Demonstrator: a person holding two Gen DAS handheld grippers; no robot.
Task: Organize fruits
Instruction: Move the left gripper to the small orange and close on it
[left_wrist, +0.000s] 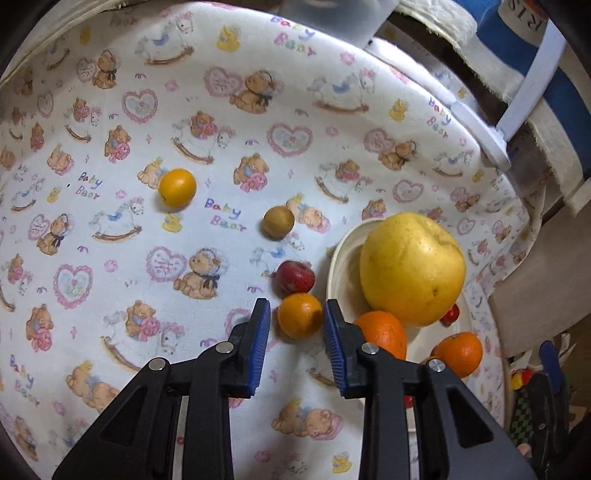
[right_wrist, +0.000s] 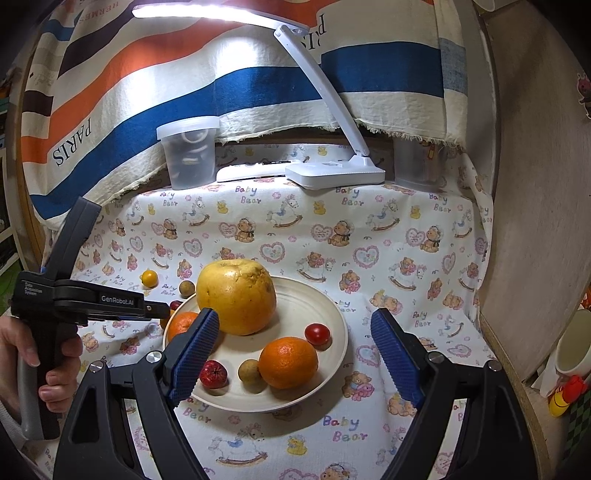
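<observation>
On the bear-print cloth, a small orange (left_wrist: 300, 315) sits between the blue pads of my left gripper (left_wrist: 297, 303), which is shut on it, just left of the cream plate (left_wrist: 338, 258). A red fruit (left_wrist: 295, 277), a brown fruit (left_wrist: 278, 222) and a yellow-orange fruit (left_wrist: 177, 187) lie farther out on the cloth. The plate (right_wrist: 334, 369) holds a big yellow pomelo (right_wrist: 236, 295), an orange (right_wrist: 288, 362), a second orange (right_wrist: 183, 321), a red tomato (right_wrist: 317, 334), a red fruit (right_wrist: 213, 373) and a brown fruit (right_wrist: 251, 374). My right gripper (right_wrist: 295, 317) hangs open in front of the plate with nothing held.
A white desk lamp base (right_wrist: 334, 171), a remote (right_wrist: 251, 171) and a clear lidded tub (right_wrist: 188, 151) stand along the back under a striped towel. A mug (right_wrist: 574, 347) sits at the right past a beige panel. A hand (right_wrist: 22, 343) holds the left gripper's handle.
</observation>
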